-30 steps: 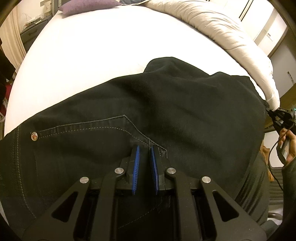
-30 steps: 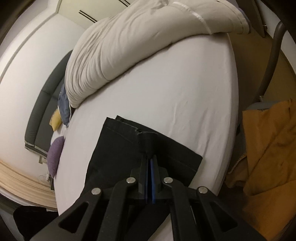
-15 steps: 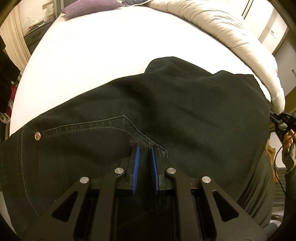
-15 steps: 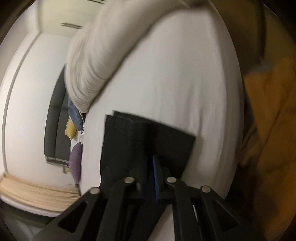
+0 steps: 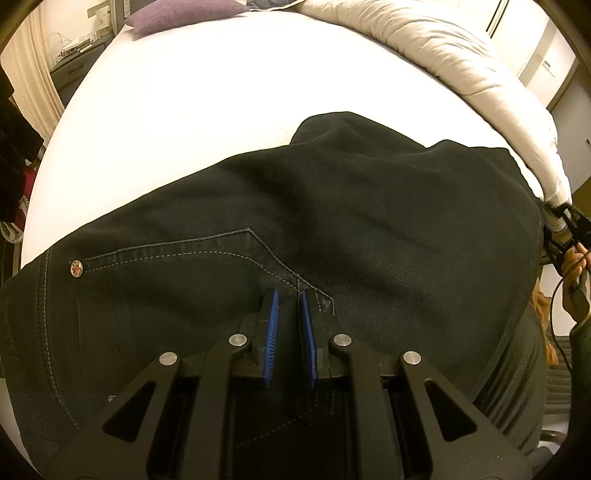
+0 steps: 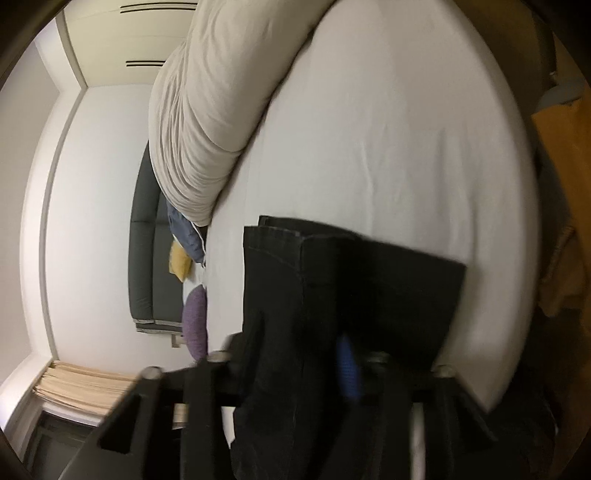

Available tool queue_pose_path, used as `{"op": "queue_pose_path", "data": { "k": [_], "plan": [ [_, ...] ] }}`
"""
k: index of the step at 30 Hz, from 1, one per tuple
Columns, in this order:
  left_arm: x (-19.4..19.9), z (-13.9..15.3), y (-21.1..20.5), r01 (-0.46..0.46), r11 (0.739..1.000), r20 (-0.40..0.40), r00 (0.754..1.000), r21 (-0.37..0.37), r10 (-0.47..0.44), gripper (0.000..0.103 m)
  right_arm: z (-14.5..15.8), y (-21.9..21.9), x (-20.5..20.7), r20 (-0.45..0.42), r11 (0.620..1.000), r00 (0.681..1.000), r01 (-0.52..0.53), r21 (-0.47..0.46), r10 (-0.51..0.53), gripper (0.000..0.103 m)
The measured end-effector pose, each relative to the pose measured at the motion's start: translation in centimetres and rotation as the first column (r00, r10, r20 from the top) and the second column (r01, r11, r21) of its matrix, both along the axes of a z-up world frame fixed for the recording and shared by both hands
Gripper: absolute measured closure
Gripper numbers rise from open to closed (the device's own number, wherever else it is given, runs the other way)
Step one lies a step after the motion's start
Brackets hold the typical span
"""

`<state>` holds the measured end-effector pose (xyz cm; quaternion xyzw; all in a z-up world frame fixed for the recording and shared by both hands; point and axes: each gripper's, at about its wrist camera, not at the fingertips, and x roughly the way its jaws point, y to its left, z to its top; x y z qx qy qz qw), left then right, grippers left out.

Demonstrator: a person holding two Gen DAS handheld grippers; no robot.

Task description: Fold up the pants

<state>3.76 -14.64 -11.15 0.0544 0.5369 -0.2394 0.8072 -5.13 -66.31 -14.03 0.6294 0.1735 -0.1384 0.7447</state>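
The black pants (image 5: pixel 332 229) on the bed (image 5: pixel 192 96) looked soft, limp denim; left hand-held gripper (image 5: pixel 288 299) pinched the pocket seam, right hand-held gripper (image 6: pixel 332 354) clamped the hem end

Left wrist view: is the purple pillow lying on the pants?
No, the purple pillow sits at the far end of the bed, well apart from the pants.

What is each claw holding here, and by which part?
Both grip the black pants. The left claw pinches the fabric at the back pocket's corner; the right claw is shut on the leg end near the hems.
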Motion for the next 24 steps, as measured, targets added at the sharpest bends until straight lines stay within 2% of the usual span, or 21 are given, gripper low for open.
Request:
{"op": "queue_pose_path", "data": {
  "k": [2, 7, 10, 15, 19, 21, 24],
  "plan": [
    [0.1, -0.1, 0.0, -0.002, 1.000, -0.002, 1.000, -0.004, 0.001, 0.090, -0.1, -0.1, 0.2, 0.001, 1.000, 1.000, -0.002, 0.001, 0.002, 0.097],
    [0.3, -0.2, 0.0, -0.001, 1.000, -0.002, 1.000, 0.003, 0.001, 0.090, 2.5, 1.2, -1.2, -0.012, 0.992, 1.000, 0.006, -0.128, -0.008, 0.099],
    [0.4, -0.2, -0.1, -0.001, 1.000, -0.003, 1.000, 0.002, 0.001, 0.090, 3.5, 2.0, -2.6, -0.019, 0.984, 1.000, 0.012, -0.175, -0.015, 0.099],
    [0.4, -0.3, -0.1, 0.004, 1.000, -0.004, 1.000, -0.002, -0.004, 0.090, 1.7, 1.7, -4.8, -0.049, 0.989, 0.996, 0.068, -0.128, -0.074, 0.099],
    [0.4, -0.5, 0.2, 0.012, 1.000, -0.002, 1.000, -0.008, -0.012, 0.090, -0.1, 1.1, -5.1, -0.079, 0.989, 0.991, 0.101, -0.108, -0.110, 0.099],
    [0.3, -0.5, 0.5, 0.010, 1.000, -0.002, 1.000, -0.010, -0.010, 0.090, -0.9, 0.7, -5.4, -0.069, 0.990, 0.990, 0.115, -0.078, -0.120, 0.099],
    [0.3, -0.5, 0.9, 0.009, 1.000, 0.002, 1.000, -0.021, -0.009, 0.090, -1.6, 0.5, -5.3, -0.070, 0.991, 0.992, 0.103, -0.081, -0.109, 0.100]
  ]
}}
